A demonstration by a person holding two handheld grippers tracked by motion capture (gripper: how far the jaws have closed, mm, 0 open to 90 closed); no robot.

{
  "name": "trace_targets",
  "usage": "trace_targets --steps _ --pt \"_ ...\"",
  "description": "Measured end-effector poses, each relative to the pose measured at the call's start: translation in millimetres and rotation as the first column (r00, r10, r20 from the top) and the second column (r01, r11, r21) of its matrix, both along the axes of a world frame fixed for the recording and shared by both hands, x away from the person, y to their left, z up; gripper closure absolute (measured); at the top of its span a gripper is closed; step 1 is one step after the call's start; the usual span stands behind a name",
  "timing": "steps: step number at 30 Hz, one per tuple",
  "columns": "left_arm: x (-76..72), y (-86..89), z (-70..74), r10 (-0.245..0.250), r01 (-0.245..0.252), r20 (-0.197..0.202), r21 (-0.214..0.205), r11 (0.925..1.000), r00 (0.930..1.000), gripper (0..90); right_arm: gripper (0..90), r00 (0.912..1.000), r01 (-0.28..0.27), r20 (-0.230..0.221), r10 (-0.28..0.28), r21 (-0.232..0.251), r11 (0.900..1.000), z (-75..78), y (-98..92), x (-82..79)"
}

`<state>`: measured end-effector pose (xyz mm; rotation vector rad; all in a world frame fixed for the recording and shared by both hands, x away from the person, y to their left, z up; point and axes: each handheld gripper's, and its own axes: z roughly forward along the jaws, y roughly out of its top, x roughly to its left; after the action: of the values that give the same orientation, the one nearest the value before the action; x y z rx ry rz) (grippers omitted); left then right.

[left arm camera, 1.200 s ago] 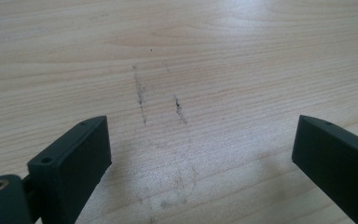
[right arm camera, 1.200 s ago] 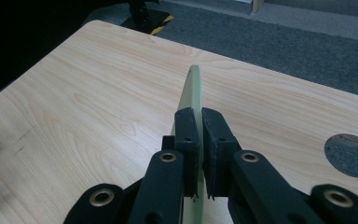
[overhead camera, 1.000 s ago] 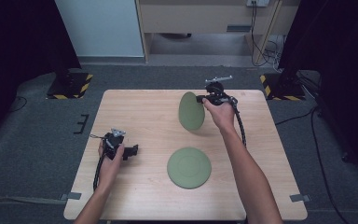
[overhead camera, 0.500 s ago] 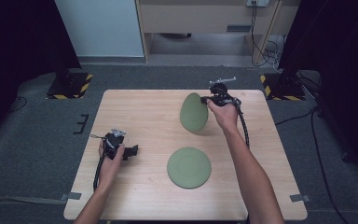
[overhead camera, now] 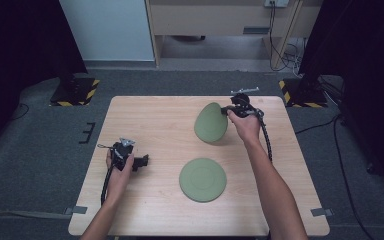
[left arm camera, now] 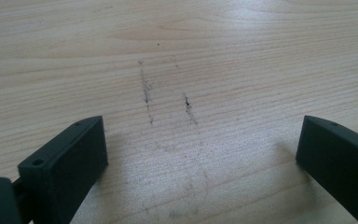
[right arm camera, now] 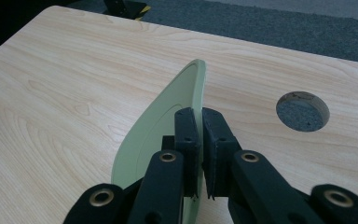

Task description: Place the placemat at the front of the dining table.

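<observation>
Fingers of your right gripper were pinched on the rim of a green plate, the matte black jaws pressed flat against either face with only the plate's thickness between them. You held that plate on edge, tilted, its lower rim at or just above the wood near the far right corner of the tabletop. From the right gripper view the plate read as thin, smooth, pale green, with a shallow raised ring inside the rim.

Your left gripper sat low over the wood near the left edge, jaws spread wide with nothing between them; bare light-grained laminate with a few dark scuff marks showed in the gap.

A second green plate, round, lay flat toward the near edge, about mid-width, well apart from both grippers.

A round cable hole was cut through the wood just beyond the held plate.

Open room: the far left quarter and the near left and near right corners were bare wood. Around the table lay grey carpet.
</observation>
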<state>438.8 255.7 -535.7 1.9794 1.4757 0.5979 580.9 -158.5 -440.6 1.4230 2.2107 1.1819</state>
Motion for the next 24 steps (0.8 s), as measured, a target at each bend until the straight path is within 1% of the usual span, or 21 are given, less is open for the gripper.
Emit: trace_targets --steps 20,24 --pt "-0.1 -0.6 -0.8 0.003 -0.003 0.004 -0.001 1.0 1.0 0.1 85.8 0.9994 0.023 -0.027 -0.023 -0.001 0.9997 -17.4 -14.0 1.2" --pt "-0.2 -0.7 -1.0 0.004 -0.004 0.006 -0.001 1.0 1.0 0.0 85.8 0.9992 0.027 -0.03 -0.027 -0.008 0.9996 -21.1 -16.3 2.1"
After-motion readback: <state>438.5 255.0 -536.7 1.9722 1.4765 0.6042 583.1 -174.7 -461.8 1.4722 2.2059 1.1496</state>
